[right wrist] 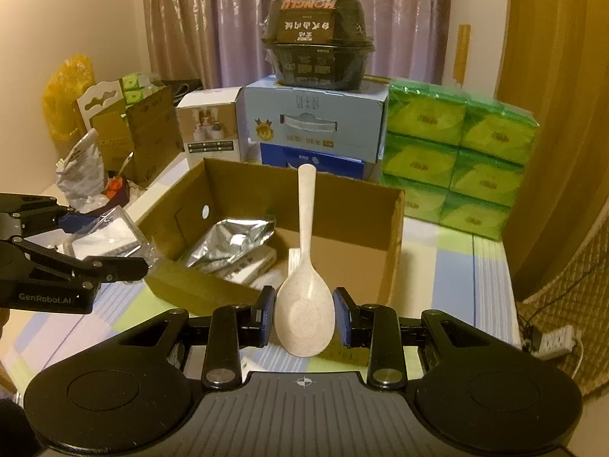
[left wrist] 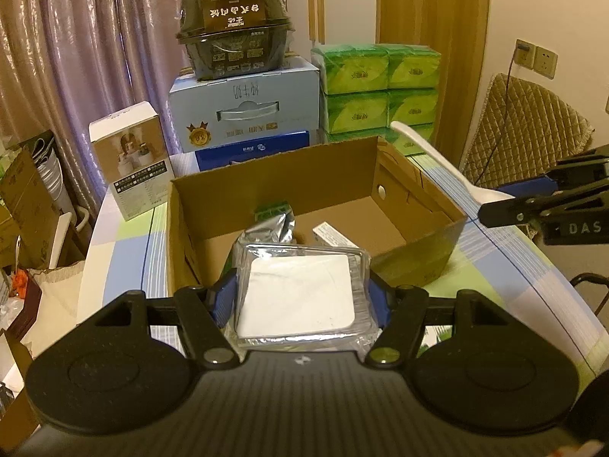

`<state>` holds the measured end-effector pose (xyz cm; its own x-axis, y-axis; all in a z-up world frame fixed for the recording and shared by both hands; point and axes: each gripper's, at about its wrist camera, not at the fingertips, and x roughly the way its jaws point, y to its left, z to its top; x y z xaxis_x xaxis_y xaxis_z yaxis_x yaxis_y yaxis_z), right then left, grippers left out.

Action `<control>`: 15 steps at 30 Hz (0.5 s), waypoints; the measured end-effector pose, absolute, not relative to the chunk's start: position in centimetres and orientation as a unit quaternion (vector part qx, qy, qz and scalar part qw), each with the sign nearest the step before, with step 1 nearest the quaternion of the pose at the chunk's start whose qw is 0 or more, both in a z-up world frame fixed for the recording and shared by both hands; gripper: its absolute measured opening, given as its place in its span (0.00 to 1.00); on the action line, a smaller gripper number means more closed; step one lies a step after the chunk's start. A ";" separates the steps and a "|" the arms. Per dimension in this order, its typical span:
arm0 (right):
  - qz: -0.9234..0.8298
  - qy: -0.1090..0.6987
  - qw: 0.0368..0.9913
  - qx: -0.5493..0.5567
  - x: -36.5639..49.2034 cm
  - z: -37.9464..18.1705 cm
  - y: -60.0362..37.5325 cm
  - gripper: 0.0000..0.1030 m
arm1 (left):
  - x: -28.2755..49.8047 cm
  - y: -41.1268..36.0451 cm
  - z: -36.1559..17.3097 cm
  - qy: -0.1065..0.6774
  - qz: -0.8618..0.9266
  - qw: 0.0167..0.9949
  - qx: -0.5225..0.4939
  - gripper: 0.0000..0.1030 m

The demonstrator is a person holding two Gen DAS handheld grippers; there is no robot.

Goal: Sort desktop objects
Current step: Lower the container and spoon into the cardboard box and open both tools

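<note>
My left gripper is shut on a clear-wrapped packet with a white pad, held at the near rim of the open cardboard box; the same packet shows at the box's left side in the right wrist view. My right gripper is shut on the bowl of a speckled white spoon, whose handle points up over the cardboard box. From the left wrist view the spoon reaches over the box's right wall. Inside the box lie a crumpled silver foil pouch and small white packets.
Behind the box stand a light blue carton with a black food bowl on top, a white product box, and stacked green tissue packs. Cardboard boxes and bags crowd the left. A checked tablecloth covers the table.
</note>
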<state>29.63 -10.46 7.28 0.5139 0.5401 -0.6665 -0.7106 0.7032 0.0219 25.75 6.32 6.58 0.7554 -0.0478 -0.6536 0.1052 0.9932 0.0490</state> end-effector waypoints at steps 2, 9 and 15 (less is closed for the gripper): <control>0.364 0.333 0.860 -0.132 30.4 7.2 -9.9 0.29 | 26.7 6.5 6.6 0.349 -0.042 0.935 0.038 0.61; 0.363 0.338 0.858 -0.136 32.7 6.9 -8.5 0.29 | 29.5 6.9 6.5 0.352 -0.046 0.934 0.036 0.61; 0.358 0.346 0.857 -0.135 34.6 6.6 -7.6 0.29 | 32.8 7.9 6.7 0.359 -0.045 0.932 0.027 0.61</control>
